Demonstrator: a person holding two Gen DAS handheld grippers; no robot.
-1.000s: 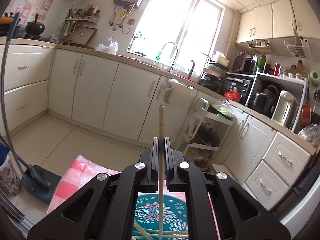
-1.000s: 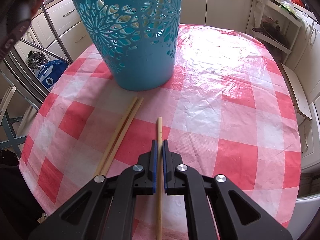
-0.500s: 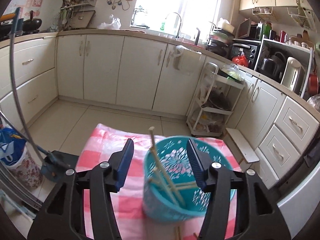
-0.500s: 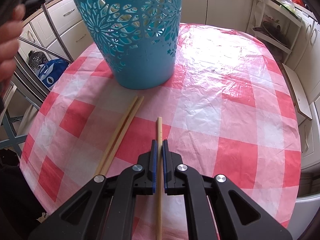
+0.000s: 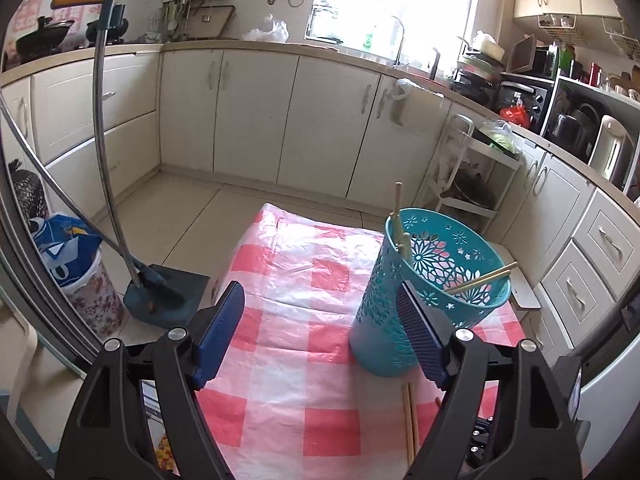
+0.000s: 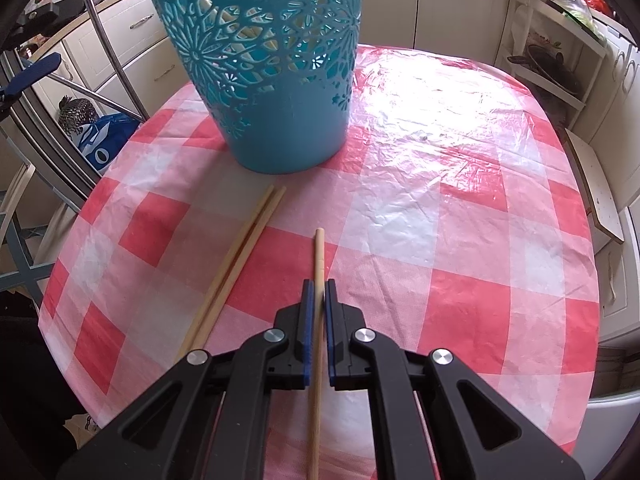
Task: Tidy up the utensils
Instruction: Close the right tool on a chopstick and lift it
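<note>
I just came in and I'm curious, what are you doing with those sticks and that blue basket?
Someone is tidying chopsticks into the teal basket with two handheld tools. The right tool is shut on one chopstick above the checkered tablecloth. The left tool is open and holds nothing. A few chopsticks already sit inside the basket, and a pair waits on the cloth.

One teal basket stands on the table, three chopsticks lie outside it, three more poke from it.
</note>
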